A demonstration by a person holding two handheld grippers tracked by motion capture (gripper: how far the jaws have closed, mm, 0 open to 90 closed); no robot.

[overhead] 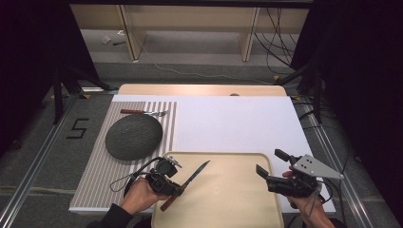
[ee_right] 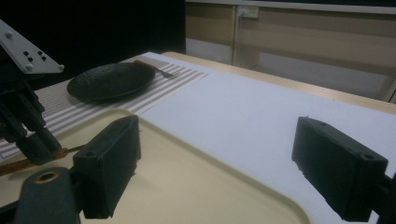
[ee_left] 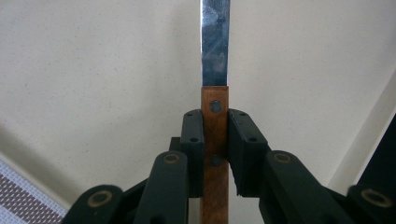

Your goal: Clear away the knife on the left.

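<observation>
The left gripper (overhead: 178,187) is at the near left corner of the tray (overhead: 237,209), and its two black jaws are pressed on the knife (overhead: 186,184) from both sides; in the left gripper view the pads (ee_left: 194,140) sit tight against the brown wooden handle, just below the place where the steel blade begins, and one rivet of the handle shows between them. The knife (ee_left: 215,116) points away from the gripper, with the blade over the cream surface of the tray (ee_left: 93,93); in the high view the blade reaches diagonally toward the middle of the tray and the end of the handle sticks out over the tray's near left rim; whether the knife touches the tray or is a little above it, I cannot tell.

The right gripper (overhead: 271,166) is at the right rim of the tray, held by the person's right hand (overhead: 309,209); its jaws stand wide apart and nothing is between them; in the right gripper view the left pad (ee_right: 112,163) is over the tray and the other one over the white table cover (ee_right: 252,116).

To the left of the tray lies a striped placemat (overhead: 95,175); on it sits a dark round plate (overhead: 133,137), and behind the plate a fork (overhead: 145,112) with a brown handle lies across the stripes, well apart from the knife.
</observation>
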